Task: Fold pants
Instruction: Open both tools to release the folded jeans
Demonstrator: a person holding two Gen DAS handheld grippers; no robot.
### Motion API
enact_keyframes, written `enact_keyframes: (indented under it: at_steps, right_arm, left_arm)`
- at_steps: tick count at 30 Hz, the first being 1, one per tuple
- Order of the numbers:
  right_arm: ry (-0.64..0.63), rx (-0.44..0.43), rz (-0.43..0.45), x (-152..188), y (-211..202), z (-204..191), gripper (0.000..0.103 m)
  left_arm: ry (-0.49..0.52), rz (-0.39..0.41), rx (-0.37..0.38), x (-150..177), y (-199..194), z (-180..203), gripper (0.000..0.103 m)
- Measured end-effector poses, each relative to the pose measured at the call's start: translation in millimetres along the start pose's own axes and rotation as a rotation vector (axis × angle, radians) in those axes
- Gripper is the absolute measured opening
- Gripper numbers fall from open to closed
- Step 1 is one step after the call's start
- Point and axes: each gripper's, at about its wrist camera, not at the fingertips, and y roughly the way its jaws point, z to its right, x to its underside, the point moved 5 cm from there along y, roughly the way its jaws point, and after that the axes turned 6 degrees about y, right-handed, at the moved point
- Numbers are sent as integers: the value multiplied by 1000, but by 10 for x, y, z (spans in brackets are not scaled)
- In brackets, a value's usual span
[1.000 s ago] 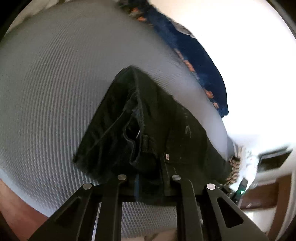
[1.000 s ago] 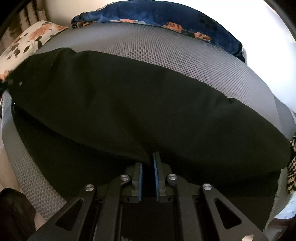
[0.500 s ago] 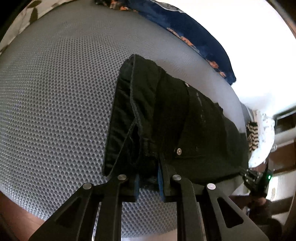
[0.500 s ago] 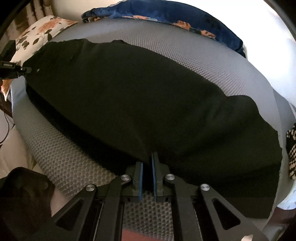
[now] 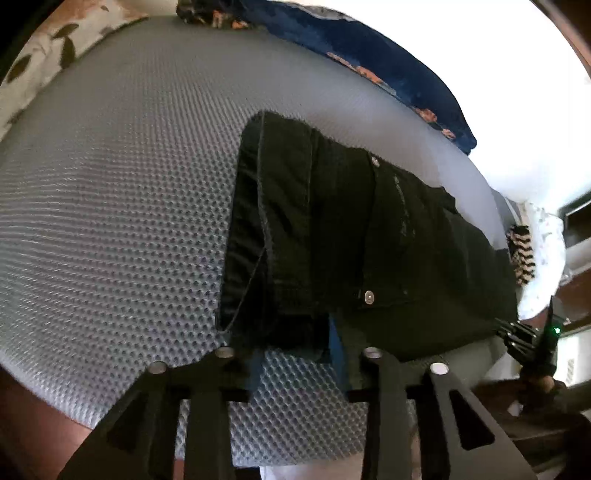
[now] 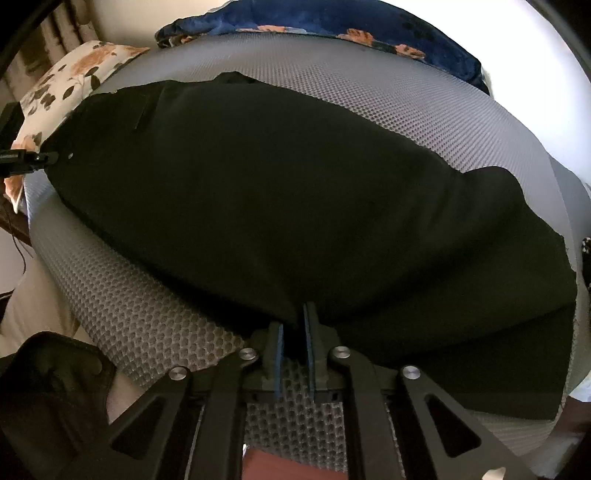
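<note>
**Letting go of the waistband after the lengthwise fold**

Left hand-held gripper [image 5: 295, 363] has just been opening: its jaws stand apart now, with the waistband corner of the black pants [image 5: 351, 236] between them but, as far as I can see, no pad pressing on it. Bare grey mesh mat [image 5: 110, 221] shows through the gap. The pants lie across the mat, legs laid one over the other, the waistband end toward my left gripper and the fabric running off toward 3 o'clock in that view. A metal button [image 5: 368, 294] sits just beyond my right-side finger.

My right hand-held gripper [image 6: 293, 343] is nearly closed, its jaws pinching the near edge of the pants partway along the leg. The cloth spreads from 9 o'clock to 4 o'clock in that view, with the leg end hanging toward the mat's edge at 4 o'clock. A floral pillow [image 6: 66, 74] lies at 10 o'clock and a blue blanket [image 6: 332, 22] at 12.

I judge the first fold, leg onto leg, is laid down and being released. Next I would free the right gripper too, take both at the leg hems, and carry them across to the waistband, keeping the layers stacked so they do not slide apart.
</note>
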Motion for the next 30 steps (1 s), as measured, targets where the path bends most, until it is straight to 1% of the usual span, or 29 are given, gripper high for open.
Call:
enact_keyframes:
  at_steps: [2, 3, 4, 6, 7, 8, 9, 10, 11, 13, 14, 16, 17, 19, 20, 22, 24, 27, 30]
  right_arm:
    - [12, 1, 7, 11, -8, 10, 13]
    - [19, 1, 11, 24, -22, 15, 18]
    - [26, -2, 15, 39, -39, 19, 26]
    - [44, -9, 32, 62, -101, 59, 35]
    - [50, -12, 40, 79, -133, 79, 36]
    - [55, -10, 46, 95, -161, 108, 36]
    - [63, 1, 53, 109, -182, 133, 36]
    - [69, 13, 60, 118, -200, 165, 36]
    - [79, 23, 71, 131, -211, 200, 36]
    - [99, 30, 82, 154, -218, 274, 39]
    - [111, 26, 84, 168, -222, 307, 40]
    - [125, 35, 101, 178, -257, 368, 40]
    - [130, 42, 109, 180, -269, 392, 41]
    - [145, 83, 130, 157, -283, 459, 41]
    - [157, 92, 137, 142, -286, 501, 41]
    - [171, 67, 139, 133, -287, 535, 41]
    - [199, 58, 151, 141, -324, 595, 41]
    - [270, 35, 163, 198, -403, 747, 42]
    - [361, 4, 170, 281, -456, 947, 42]
  left_arm:
    - [35, 18, -91, 26, -106, 44, 46]
    - [65, 31, -139, 46, -175, 80, 47]
    - [89, 38, -168, 52, -220, 93, 47]
    - [139, 61, -264, 56, -348, 84, 48]
    - [162, 88, -322, 27, -427, 75, 48]
    - [189, 126, -364, 20, -528, 60, 48]
    - [238, 178, -375, 11, -610, 198, 48]
    - [270, 199, -362, -7, -603, 277, 48]
    - [316, 220, -330, -17, -605, 458, 48]
    - [394, 235, -248, -34, -532, 783, 51]
    - [437, 233, -215, -26, -463, 958, 52]
    - [551, 210, -125, 12, -273, 1377, 52]
    - [598, 199, -94, 2, -166, 1565, 52]
    - [712, 182, -29, 73, 47, 1988, 52]
    - [761, 177, -8, 118, 138, 2163, 53]
    - [851, 158, 32, 146, 388, 2504, 52]
    - [929, 126, 64, 241, 605, 2827, 52]
    - [1020, 97, 108, 418, 794, 3179, 52]
    - [1084, 71, 132, 537, 969, 3398, 52]
